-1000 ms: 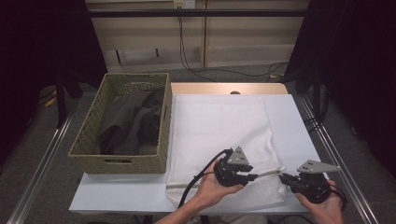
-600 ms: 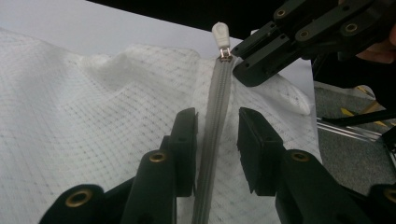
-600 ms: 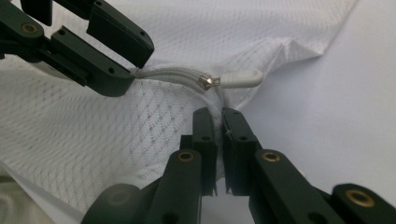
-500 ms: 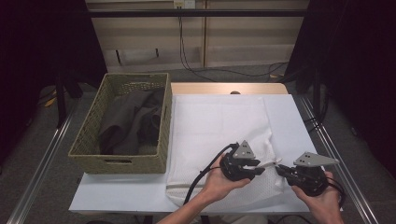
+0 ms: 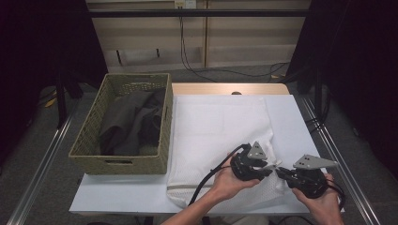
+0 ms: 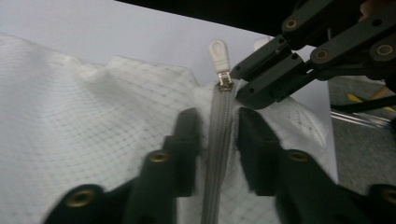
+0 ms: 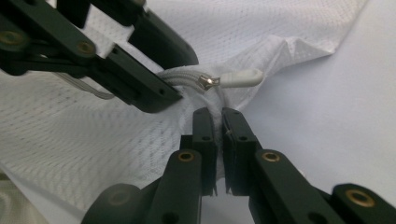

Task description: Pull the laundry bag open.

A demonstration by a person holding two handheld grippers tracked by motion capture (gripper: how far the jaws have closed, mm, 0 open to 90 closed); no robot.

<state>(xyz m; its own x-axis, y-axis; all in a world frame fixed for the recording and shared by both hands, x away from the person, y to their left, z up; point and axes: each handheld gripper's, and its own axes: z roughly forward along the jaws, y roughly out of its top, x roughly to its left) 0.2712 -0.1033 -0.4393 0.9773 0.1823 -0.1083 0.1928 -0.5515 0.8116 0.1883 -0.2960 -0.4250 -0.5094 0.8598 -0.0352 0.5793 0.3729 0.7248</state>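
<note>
A white mesh laundry bag (image 5: pixel 216 126) lies flat on the white table (image 5: pixel 291 117). Its grey zipper (image 6: pixel 219 158) ends at a white pull tab (image 6: pixel 218 51) at the bag's near right corner. My left gripper (image 5: pixel 268 168) is at that corner, its jaws pressed against both sides of the zipper tape just behind the pull, as the left gripper view (image 6: pixel 218 126) shows. My right gripper (image 5: pixel 281 172) faces it tip to tip. In the right gripper view, that gripper (image 7: pixel 219 116) is shut on a fold of mesh just below the pull tab (image 7: pixel 240 78).
A woven basket (image 5: pixel 117 164) holding dark clothes (image 5: pixel 131 122) stands on the table's left half, beside the bag. Cables trail from both grippers toward the table's near edge. Metal rails run along both sides of the table.
Both hands have drifted toward each other and slightly forward. The left gripper moved right along the bag's near edge, so the two sets of jaws now meet at the zipper pull.
</note>
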